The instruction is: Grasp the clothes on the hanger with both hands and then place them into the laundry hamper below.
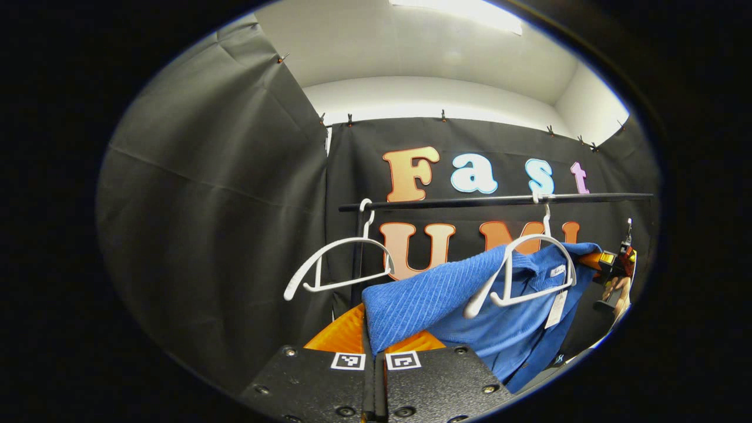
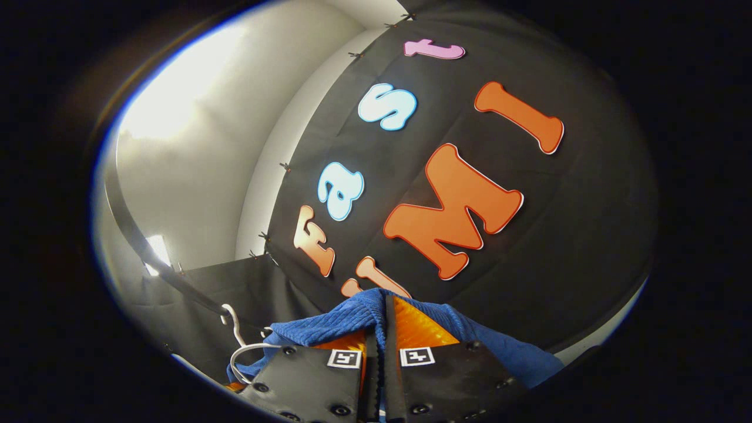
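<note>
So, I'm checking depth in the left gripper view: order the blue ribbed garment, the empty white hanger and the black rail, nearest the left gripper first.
1. Blue ribbed garment, pinched at the left gripper.
2. Empty white hanger, up left.
3. Black rail, highest.

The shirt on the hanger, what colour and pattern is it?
Blue shirt with fine ribbed stripes, clearest in the left gripper view.

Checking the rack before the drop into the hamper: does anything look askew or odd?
Yes. The blue garment hangs lopsided, one side pulled off its white hanger by the left gripper, the other gripped by the right gripper. A bare hanger tilts on the rail.
</note>
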Demonstrator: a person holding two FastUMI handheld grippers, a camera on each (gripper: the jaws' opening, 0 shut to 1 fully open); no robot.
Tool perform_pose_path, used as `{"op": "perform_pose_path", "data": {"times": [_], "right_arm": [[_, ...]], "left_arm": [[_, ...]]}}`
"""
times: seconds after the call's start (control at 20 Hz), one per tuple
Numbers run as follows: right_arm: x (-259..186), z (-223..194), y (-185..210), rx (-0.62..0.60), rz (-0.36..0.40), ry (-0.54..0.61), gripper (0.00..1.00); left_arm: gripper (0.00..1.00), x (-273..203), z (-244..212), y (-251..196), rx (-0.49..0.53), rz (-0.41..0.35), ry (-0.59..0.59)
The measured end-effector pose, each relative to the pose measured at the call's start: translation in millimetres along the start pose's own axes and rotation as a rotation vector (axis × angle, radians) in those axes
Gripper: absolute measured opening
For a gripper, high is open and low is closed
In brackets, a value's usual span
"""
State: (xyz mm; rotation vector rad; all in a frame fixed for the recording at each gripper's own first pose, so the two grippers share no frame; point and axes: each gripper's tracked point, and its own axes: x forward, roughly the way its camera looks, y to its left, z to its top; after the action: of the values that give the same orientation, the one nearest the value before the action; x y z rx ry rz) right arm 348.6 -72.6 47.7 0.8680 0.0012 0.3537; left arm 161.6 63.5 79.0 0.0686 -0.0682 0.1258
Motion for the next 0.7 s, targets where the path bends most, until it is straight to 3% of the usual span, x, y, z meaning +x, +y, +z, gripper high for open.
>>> {"op": "perform_pose_path", "data": {"times": [0.25, 0.7], "right_arm": [[-1.5, -5.4, -12.4, 0.009, -0.018, 0.022, 0.11], [-0.4, -28.3, -38.7, -0.056, -0.081, 0.068, 0.11]], "left_arm": [[0.0, 14.7, 6.2, 2.4, -0.014, 0.008, -0.026], [0.0, 23.2, -28.8, 9.4, -0.035, 0.021, 0.043]]}}
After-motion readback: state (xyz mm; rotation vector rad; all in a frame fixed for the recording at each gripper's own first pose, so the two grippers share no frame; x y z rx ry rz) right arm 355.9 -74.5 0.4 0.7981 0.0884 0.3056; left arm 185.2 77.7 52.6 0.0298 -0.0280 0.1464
